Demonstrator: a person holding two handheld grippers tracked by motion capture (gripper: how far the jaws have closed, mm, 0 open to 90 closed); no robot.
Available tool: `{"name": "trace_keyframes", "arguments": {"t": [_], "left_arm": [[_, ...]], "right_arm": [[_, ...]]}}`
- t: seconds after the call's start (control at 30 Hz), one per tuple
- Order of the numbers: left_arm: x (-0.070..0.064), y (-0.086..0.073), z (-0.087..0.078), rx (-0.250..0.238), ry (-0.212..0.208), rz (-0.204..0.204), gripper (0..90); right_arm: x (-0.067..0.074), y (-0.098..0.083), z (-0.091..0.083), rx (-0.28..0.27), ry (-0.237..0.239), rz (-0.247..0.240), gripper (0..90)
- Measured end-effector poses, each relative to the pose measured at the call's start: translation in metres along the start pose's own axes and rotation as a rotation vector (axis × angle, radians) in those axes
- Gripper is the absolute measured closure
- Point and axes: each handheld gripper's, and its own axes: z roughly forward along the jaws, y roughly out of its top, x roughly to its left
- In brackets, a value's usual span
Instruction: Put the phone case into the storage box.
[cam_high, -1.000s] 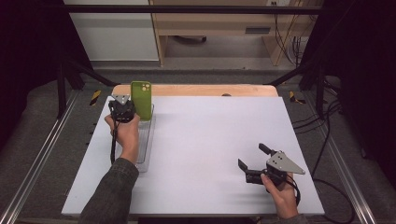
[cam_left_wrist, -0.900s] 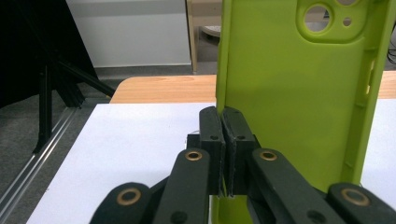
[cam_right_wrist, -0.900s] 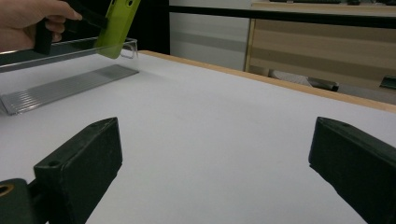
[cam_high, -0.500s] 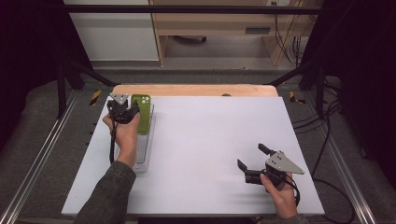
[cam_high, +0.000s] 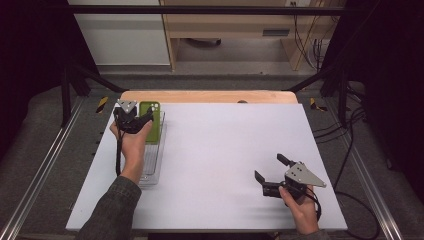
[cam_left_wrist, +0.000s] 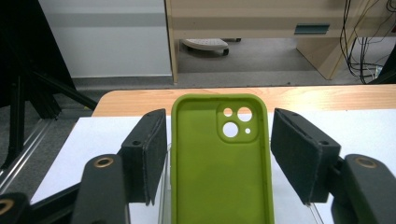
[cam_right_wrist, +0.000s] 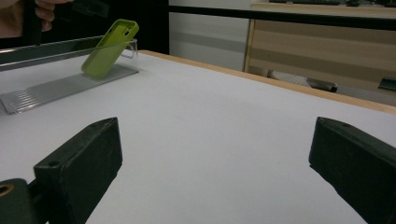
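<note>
Left gripper (cam_high: 143, 118): held in the person's left hand (cam_high: 131, 142) at the far left of the table, above the far end of the clear tray. In the left gripper view (cam_left_wrist: 218, 161) its jaws stood apart on either side of the phone case; they had just been opening, with a visible gap between each pad and the case edges. State: released, not pressing on the case.

Phone case (cam_left_wrist: 219, 163): green, open inner side facing the left gripper camera, camera cut-outs at the upper right. It stood between the open jaws without touching the pads. In the right gripper view (cam_right_wrist: 109, 48) it leaned tilted, lower edge on the tray floor and upper end against the tray's far wall. In the high view (cam_high: 150, 122) it sat at the far end of the tray, just beside the left gripper.

Clear tray (cam_high: 152, 170): transparent, long and narrow, lying along the left side of the table, ribbed floor visible in the right gripper view (cam_right_wrist: 46, 91).

Right gripper (cam_high: 270, 175): held in the right hand (cam_high: 302, 212) near the front right of the table, well apart from the tray. Jaws wide apart with nothing between them.

Table (cam_high: 225, 150): white surface with a wooden far edge.
</note>
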Motion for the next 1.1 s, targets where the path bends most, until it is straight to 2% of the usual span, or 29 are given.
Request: {"name": "trace_keyframes", "arguments": {"t": [0.57,0.8,0.97,1.1], "left_arm": [[0.0010,0.0012,-0.0018,-0.024,-0.025,-0.003,31.5],[-0.0002,0.0025,-0.0004,-0.029,-0.060,-0.023,21.6],[-0.0033,0.0036,0.0014,-0.013,-0.083,-0.017,14.0],[-0.0056,0.0046,0.0007,-0.021,-0.099,-0.017,9.1]], "right_arm": [[0.0003,-0.0001,0.0001,0.002,0.001,-0.001,2.8],[0.0003,-0.0001,0.0000,0.003,0.001,-0.002,2.8],[0.0003,0.0000,-0.0001,0.003,0.000,-0.001,2.8],[0.0004,0.0000,-0.0002,0.002,0.001,-0.001,2.8]]}}
